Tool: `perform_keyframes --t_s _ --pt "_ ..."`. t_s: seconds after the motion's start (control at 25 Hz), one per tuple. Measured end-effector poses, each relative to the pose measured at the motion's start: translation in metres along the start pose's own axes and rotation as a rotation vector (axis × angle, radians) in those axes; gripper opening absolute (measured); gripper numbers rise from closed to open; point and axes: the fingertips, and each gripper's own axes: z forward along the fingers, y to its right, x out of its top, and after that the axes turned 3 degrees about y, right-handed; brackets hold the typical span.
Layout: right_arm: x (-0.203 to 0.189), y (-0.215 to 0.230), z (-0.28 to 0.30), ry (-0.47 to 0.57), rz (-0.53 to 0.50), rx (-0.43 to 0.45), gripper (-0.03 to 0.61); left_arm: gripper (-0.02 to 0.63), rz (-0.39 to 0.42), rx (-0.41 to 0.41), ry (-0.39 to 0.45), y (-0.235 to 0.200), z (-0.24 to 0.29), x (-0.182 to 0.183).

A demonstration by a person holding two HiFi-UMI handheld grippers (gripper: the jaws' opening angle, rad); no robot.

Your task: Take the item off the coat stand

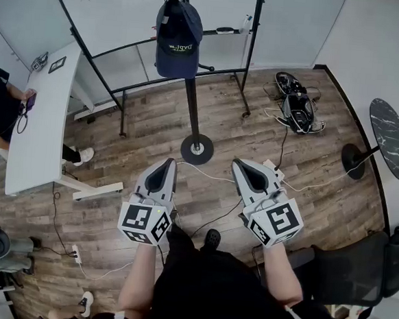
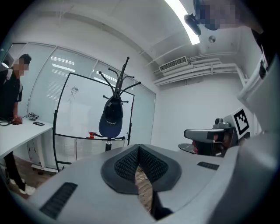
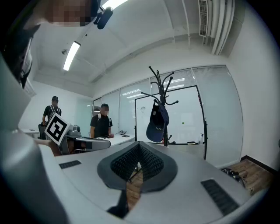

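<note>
Cap [image 1: 178, 40], one only, hangs on one stand [image 1: 191, 113].

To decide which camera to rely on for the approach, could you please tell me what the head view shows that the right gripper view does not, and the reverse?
Only the head view shows the round base under the pole and the dark round table. Only the right gripper view shows the ceiling light. Both show the navy cap hanging on the coat stand, with the whiteboard behind it.
</note>
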Motion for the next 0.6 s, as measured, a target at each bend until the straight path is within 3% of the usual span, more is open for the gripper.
perform_keyframes --t_s 0.24,0.6 --pt "0.0 0.003 -0.006 -0.01 -0.018 -0.008 0.029 0.014 -0.002 0.008 -0.013 0.007 0.0 -0.003" --pt "-0.001 0.009 -0.006 -0.013 0.07 0.02 0.029 0.014 0.015 0.047 0.002 0.013 -0.002 0.008"
